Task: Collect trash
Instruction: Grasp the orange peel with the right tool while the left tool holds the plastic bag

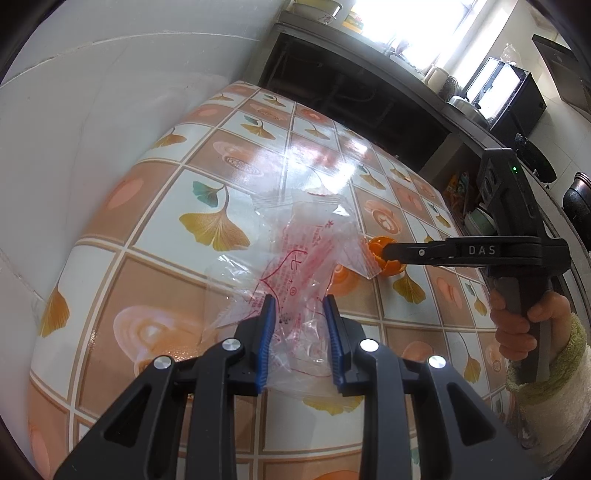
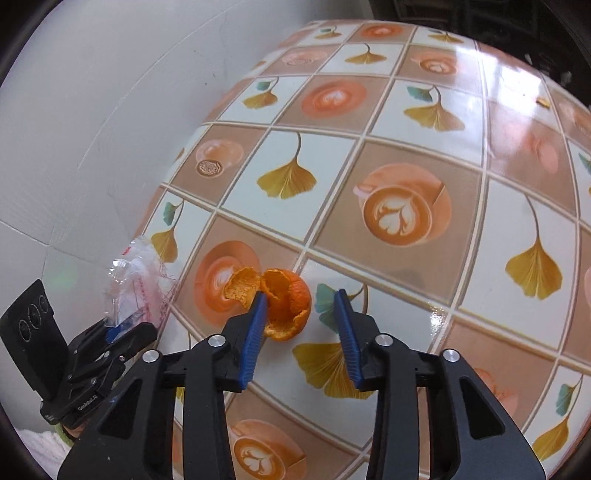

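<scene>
While the left gripper (image 1: 300, 306) is clamping the bag (image 1: 295, 254), the right gripper (image 2: 300, 300) is hovering spread apart at the peel (image 2: 284, 306).

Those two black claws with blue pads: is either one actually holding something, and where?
The left gripper pinches the crumpled clear plastic bag with red print at its near end. The right gripper is open, its left finger touching the orange peel.

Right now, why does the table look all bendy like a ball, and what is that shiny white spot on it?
In both wrist views the fisheye lens bends the straight tile lines of the tablecloth into curves. In the left wrist view the bright window is blown out white, and its glare washes out the pattern beyond the plastic bag. In the right wrist view glare sits far right, while the orange peel looks sharp.
</scene>
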Demonstrator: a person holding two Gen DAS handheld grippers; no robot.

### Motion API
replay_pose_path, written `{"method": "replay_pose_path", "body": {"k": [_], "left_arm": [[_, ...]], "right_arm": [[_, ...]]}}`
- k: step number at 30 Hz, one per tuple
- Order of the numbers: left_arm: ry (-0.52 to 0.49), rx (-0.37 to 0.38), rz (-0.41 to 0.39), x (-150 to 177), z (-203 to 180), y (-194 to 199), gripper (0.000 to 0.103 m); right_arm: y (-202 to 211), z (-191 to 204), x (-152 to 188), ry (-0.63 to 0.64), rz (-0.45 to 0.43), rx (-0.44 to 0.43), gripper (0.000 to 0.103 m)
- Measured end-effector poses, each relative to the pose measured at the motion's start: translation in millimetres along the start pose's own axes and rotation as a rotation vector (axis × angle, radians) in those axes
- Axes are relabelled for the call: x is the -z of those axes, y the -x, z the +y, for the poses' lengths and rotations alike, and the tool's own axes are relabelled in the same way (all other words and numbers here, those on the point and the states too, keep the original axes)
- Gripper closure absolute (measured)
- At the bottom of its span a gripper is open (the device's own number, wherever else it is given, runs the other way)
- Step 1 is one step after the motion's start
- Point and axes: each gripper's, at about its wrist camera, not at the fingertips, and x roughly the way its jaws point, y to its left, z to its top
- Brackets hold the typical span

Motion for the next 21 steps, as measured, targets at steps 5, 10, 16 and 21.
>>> {"method": "replay_pose_path", "body": {"k": [5,10,16,21], "left_arm": [[-0.010,-0.011,-0.004,0.4,-1.9,0.5,0.078],[-0.012,-0.022,-0.009,1.5,-5.2,2.5,0.078],[-0.021,-0.039,-0.019,2.4,-14.1,11.5,0.078],[-0.053,-0.023,-0.043,0.7,-32.4,24.0,0.078]], "right_arm": [[-0.3,10.1,1.8,0.036,-0.003,0.020,0.085],[4.0,12.3,4.0,0.042,-0.026,0.026,0.094],[27.4,3.2,15.7,-0.001,-0.079,-0.018,0.096],[67.5,-11.2,39.8,-0.076,-0.171,-0.060,0.096]]}}
